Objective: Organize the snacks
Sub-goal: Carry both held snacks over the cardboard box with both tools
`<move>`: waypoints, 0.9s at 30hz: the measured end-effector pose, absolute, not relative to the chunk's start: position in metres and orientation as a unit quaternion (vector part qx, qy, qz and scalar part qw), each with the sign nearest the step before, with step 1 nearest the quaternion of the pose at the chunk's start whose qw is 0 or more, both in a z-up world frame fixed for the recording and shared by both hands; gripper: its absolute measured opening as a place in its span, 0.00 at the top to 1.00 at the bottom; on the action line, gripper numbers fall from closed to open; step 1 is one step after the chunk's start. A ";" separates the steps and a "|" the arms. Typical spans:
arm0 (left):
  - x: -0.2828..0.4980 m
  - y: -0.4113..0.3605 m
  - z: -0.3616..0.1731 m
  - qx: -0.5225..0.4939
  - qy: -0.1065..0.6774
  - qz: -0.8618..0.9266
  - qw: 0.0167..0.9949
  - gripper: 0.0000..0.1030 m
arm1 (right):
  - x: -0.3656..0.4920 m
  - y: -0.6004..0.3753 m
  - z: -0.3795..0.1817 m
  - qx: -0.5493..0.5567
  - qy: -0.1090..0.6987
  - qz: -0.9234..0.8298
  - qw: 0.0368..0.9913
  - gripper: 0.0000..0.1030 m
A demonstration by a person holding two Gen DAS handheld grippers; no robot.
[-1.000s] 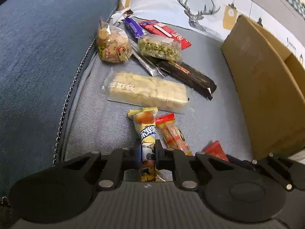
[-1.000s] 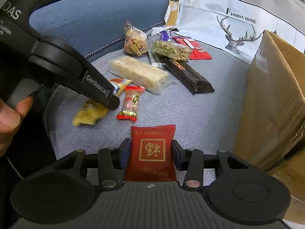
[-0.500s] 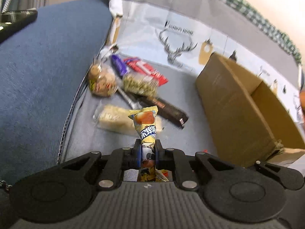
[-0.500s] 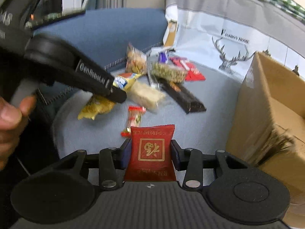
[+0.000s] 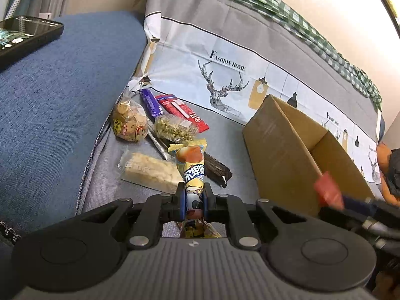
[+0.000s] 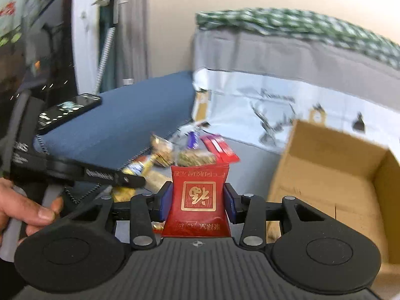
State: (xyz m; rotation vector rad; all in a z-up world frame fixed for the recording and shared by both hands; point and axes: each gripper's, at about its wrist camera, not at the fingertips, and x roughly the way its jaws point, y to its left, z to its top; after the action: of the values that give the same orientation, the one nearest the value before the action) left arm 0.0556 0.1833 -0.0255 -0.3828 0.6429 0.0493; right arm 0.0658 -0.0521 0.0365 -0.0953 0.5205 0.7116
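My left gripper (image 5: 192, 197) is shut on a yellow and blue snack packet (image 5: 191, 165), held up above the grey sofa seat. My right gripper (image 6: 198, 200) is shut on a red packet with a gold seal (image 6: 198, 197), lifted level with the open cardboard box (image 6: 335, 182). The box also shows in the left wrist view (image 5: 287, 155), to the right of the snack pile. The right gripper and its red packet (image 5: 327, 190) appear blurred in front of the box there.
On the seat lie a biscuit bag (image 5: 128, 122), a green pea bag (image 5: 175, 128), a pale rice bar (image 5: 150, 172), a dark long packet (image 5: 215, 170), a purple bar (image 5: 151, 101) and a red packet (image 5: 182, 111). A phone (image 5: 22, 33) rests on the blue armrest.
Both grippers have risen from the seat with their packets. The right one has swung toward the box, so its view is blurred and the box's inside shows.
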 end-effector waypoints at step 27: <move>0.062 0.139 -0.016 -0.099 0.325 0.013 0.940 0.87 | 0.082 -0.098 0.034 0.020 0.208 0.327 0.922 0.57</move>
State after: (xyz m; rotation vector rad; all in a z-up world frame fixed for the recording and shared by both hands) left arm 0.0621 0.1392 -0.0155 -0.2020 0.6637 0.0261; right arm 0.0817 -0.0976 0.0338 0.0405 0.4268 0.6715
